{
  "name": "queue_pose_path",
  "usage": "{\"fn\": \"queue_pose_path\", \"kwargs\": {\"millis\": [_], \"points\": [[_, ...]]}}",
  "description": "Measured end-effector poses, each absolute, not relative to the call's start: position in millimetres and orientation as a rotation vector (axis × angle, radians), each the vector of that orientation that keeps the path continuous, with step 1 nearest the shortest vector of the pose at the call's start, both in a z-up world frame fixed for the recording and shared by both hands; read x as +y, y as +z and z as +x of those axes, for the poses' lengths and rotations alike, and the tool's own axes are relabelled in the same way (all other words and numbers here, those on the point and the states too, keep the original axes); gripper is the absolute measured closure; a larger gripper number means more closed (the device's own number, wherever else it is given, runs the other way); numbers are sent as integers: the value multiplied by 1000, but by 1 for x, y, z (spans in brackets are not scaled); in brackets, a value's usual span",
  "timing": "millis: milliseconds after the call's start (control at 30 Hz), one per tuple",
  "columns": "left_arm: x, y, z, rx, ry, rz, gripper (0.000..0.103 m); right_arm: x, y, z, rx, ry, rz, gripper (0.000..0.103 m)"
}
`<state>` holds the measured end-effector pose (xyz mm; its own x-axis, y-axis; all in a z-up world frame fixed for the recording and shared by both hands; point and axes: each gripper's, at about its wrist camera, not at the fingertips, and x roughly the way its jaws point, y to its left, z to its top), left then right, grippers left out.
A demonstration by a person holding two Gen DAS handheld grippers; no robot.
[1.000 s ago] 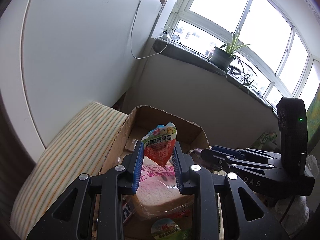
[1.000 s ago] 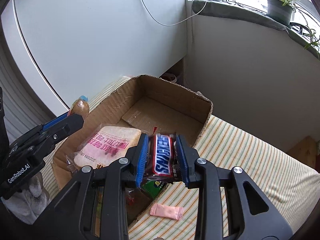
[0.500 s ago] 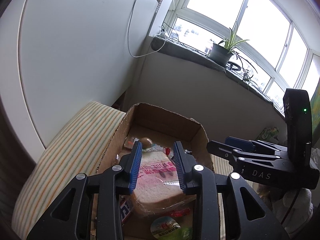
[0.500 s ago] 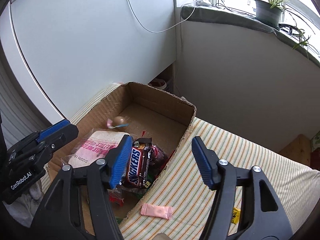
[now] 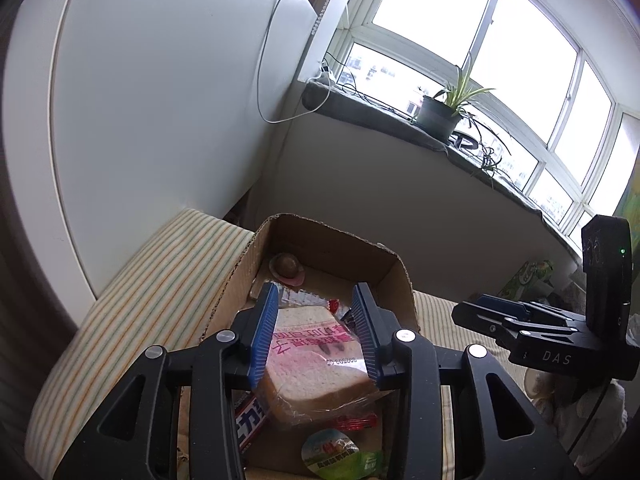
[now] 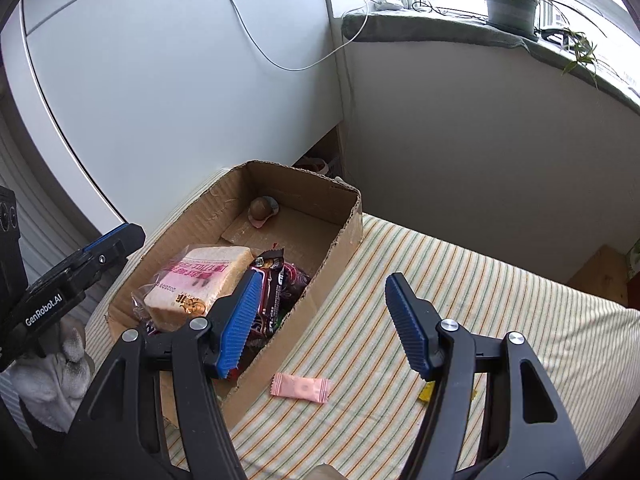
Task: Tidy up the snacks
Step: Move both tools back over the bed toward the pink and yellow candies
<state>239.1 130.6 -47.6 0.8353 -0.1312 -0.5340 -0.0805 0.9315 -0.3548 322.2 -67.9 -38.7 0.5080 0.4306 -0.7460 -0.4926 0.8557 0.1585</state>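
Inside the cardboard box (image 6: 344, 216) on the striped bed (image 6: 460, 280) we see a wrapped bread slice (image 6: 200, 280) with pink print, a Snickers bar (image 6: 276, 292) beside it and a brown egg snack (image 6: 262, 209) at the far end. Our right hand-held gripper (image 6: 320, 328) has just spread and dropped the bar it pinched a second ago. Our left hand-held gripper (image 5: 316, 332), jaws opening and empty, has let its egg packet fall. A pink candy (image 6: 300, 388) lies outside.

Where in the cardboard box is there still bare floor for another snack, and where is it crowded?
Bare floor lies in the cardboard box between the wrapped egg at the far wall and the bread packet. The near end is crowded: bread, Snickers bar, jelly cup.
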Motion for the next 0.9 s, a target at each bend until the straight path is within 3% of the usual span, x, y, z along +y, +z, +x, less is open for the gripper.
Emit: {"fn": "queue_pose_path", "kwargs": {"millis": [233,300,367,400,900], "points": [[134,-45,235,567,-21,-385,66,-96,-59,315,930,562,4,39],[134,-46,236,569,-21,-388,66,-101,-73,315,986,591,39,52],[135,-47,237,571,-24,-399,66,-99,-90,316,1049,616,49,77],[136,-47,238,572,-25,-403,66,-98,-97,316,1075,632,58,79],[134,-51,241,599,-27,-392,66,-58,-138,312,1150,661,-57,82]]}}
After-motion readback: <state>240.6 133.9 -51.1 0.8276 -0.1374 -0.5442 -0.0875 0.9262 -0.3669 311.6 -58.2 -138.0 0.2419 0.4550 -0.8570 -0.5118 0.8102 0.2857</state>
